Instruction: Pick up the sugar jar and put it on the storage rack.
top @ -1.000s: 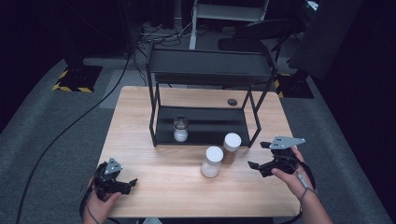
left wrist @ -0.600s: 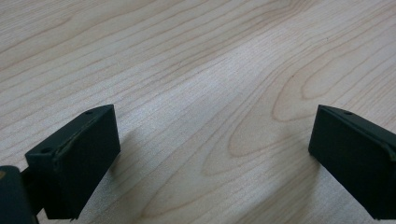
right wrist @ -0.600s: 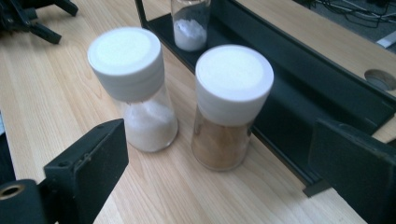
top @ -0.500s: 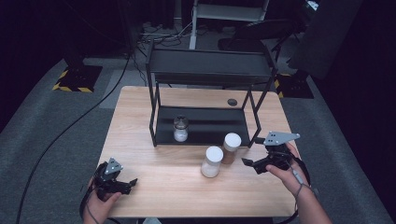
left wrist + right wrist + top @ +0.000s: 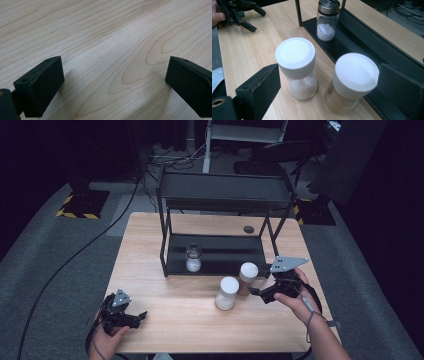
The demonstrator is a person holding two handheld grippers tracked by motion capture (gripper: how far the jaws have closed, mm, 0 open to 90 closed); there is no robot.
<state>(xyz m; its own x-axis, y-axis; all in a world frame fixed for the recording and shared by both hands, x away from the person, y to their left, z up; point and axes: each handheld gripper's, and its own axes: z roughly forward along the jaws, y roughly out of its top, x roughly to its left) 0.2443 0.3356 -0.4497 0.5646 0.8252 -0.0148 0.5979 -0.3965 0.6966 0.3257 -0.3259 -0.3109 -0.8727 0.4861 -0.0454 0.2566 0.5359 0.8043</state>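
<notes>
Jars [image 5: 354, 82] and [image 5: 297, 67] are standing together near the counter's [image 5: 165, 315] right edge, inside the right gripper's [image 5: 329, 92] wide fingers, which risk toppling one if closing on both, while the left gripper's [image 5: 112, 85] wide fingers are idling.

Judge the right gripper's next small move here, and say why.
Probably ease the right gripper forward around the brown-filled jar. Its fingers are open, and that jar stands nearest, beside the white-filled jar, in front of the black rack.
</notes>
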